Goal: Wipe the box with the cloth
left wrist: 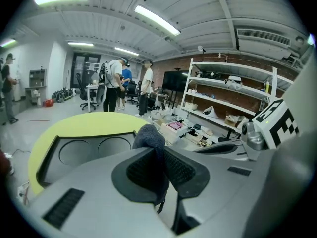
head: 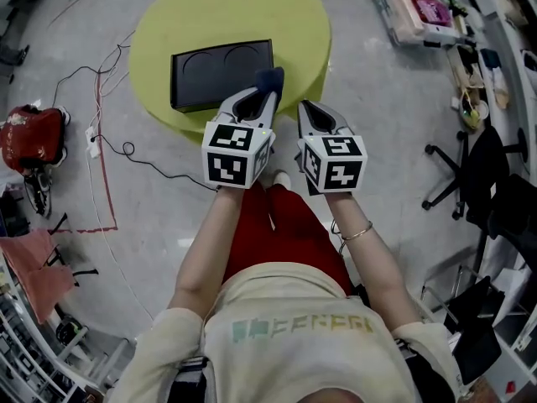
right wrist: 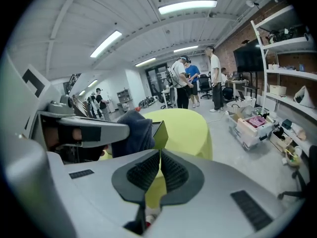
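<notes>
Head view: left gripper (head: 267, 91) pinches dark cloth (head: 271, 77) over right end of black box (head: 214, 78) on yellow table (head: 185, 23). Box's long axis runs leftward. Right gripper (head: 307, 110) jaws together, empty, farther off.

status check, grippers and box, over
Left gripper shut on cloth. Right gripper shut, empty. Cloth at right end of box on yellow table; contact unclear. Nothing lying on the box.

We look down on a round yellow-green table (head: 294, 23) standing on the grey floor (head: 151, 225), and on it a flat black box (head: 222, 74) with two round recesses lies near its left edge.
</notes>
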Demonstrator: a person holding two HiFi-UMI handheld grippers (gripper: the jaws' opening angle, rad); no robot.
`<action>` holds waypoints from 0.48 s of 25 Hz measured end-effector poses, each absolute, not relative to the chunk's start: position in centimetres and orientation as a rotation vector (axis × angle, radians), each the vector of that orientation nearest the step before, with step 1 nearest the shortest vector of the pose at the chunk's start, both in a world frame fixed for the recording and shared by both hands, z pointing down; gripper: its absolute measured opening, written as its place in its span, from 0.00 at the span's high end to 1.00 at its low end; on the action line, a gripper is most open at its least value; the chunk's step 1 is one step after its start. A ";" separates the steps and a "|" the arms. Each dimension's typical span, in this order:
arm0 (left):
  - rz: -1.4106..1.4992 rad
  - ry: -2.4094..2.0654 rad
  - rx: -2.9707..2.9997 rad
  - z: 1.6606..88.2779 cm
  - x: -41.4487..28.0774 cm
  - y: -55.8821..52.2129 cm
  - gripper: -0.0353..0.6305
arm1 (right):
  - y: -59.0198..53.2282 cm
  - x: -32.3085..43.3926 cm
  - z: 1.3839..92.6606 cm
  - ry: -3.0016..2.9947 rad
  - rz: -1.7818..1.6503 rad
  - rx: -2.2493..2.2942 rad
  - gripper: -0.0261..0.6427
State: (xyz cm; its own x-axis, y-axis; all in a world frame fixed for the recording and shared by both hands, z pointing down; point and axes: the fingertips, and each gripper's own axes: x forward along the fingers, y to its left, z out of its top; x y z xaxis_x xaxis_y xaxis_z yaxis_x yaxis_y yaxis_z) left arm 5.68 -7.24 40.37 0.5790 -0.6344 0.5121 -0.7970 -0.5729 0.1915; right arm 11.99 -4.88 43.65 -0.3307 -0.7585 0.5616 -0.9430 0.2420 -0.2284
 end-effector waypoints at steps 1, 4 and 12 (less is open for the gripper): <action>0.553 -1.155 2.401 40.8 5.4 -7.4 0.86 | -5.1 11.8 43.7 -2.173 0.773 1.582 0.90; 0.558 -1.157 2.383 41.9 4.0 -8.0 0.86 | -5.8 11.1 44.2 -2.142 0.789 1.597 0.90; 0.548 -1.160 2.328 43.2 -1.9 -9.1 0.86 | -7.3 6.9 43.5 -2.146 0.733 1.553 0.90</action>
